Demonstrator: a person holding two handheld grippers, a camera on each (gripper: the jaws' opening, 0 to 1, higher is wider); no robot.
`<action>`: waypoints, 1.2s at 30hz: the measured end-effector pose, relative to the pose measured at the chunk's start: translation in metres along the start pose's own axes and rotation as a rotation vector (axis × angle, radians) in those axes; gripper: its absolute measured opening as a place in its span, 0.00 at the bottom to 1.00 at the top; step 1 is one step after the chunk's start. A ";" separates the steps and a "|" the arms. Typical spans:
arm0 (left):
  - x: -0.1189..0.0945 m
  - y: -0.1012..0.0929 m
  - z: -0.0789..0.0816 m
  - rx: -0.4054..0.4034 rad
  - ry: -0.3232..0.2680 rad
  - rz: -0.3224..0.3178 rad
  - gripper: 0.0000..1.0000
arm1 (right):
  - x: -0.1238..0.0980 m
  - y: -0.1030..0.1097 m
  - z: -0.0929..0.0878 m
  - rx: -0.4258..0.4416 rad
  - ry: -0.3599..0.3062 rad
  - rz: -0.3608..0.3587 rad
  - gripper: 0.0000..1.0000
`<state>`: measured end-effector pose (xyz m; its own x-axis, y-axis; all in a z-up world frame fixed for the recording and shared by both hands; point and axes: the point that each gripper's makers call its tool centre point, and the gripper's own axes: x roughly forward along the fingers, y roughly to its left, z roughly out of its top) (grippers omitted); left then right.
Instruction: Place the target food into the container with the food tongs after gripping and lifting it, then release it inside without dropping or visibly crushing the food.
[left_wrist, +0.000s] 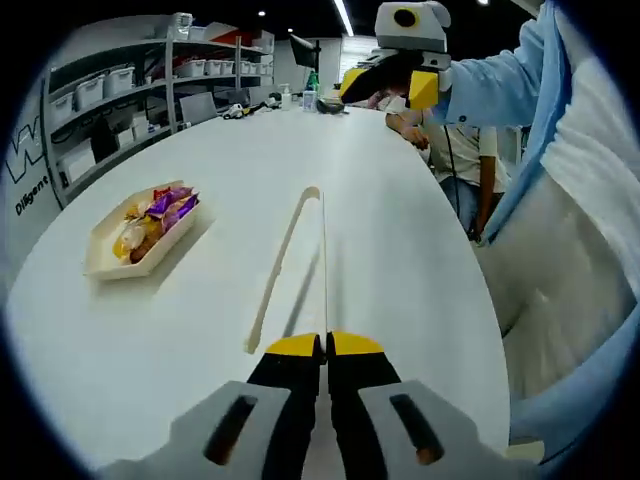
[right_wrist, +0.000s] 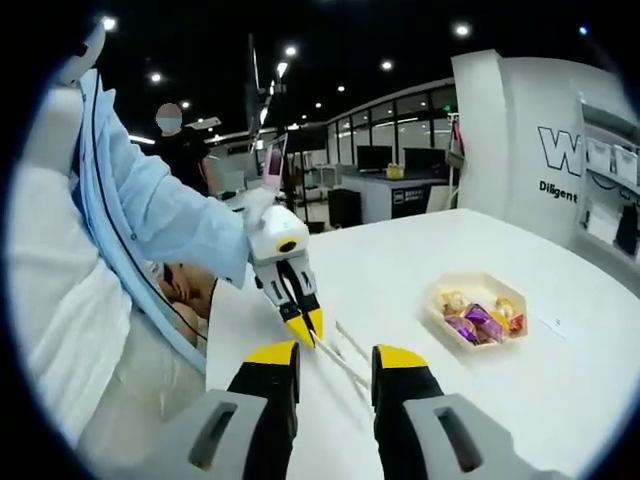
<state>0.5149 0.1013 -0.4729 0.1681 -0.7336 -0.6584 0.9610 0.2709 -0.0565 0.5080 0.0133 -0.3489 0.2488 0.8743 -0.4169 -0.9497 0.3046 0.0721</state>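
Dead ahead of left tool (left_wrist: 324, 345): tongs (left_wrist: 290, 262) flat on bench (left_wrist: 400, 260), long axis running straight away, near end clamped in its closed jaws. Tray (left_wrist: 110, 255) of food (left_wrist: 155, 218) ahead-left. Right tool (right_wrist: 336, 360) gaping, empty, farther off.

The left gripper (left_wrist: 326, 345) points forward and low with its yellow-tipped jaws pressed together. The right gripper (right_wrist: 335, 355) is held higher with its jaws parted (a clear gap between the tips), its arm in a light-blue sleeve (left_wrist: 490, 85).

Wrapped sweets in the tray (left_wrist: 105, 262) blur together.
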 end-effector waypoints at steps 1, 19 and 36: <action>0.002 0.001 -0.001 0.007 0.012 0.005 0.00 | 0.000 0.000 0.000 0.000 -0.001 0.001 0.22; 0.016 0.012 -0.009 0.077 0.101 0.010 0.00 | -0.003 0.005 0.004 0.001 -0.002 -0.013 0.21; 0.018 0.021 -0.017 0.091 0.136 0.036 0.01 | -0.001 0.004 0.005 0.002 0.001 -0.016 0.20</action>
<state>0.5348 0.1040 -0.4987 0.1776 -0.6317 -0.7546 0.9718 0.2334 0.0333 0.5047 0.0157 -0.3435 0.2637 0.8689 -0.4189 -0.9452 0.3194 0.0674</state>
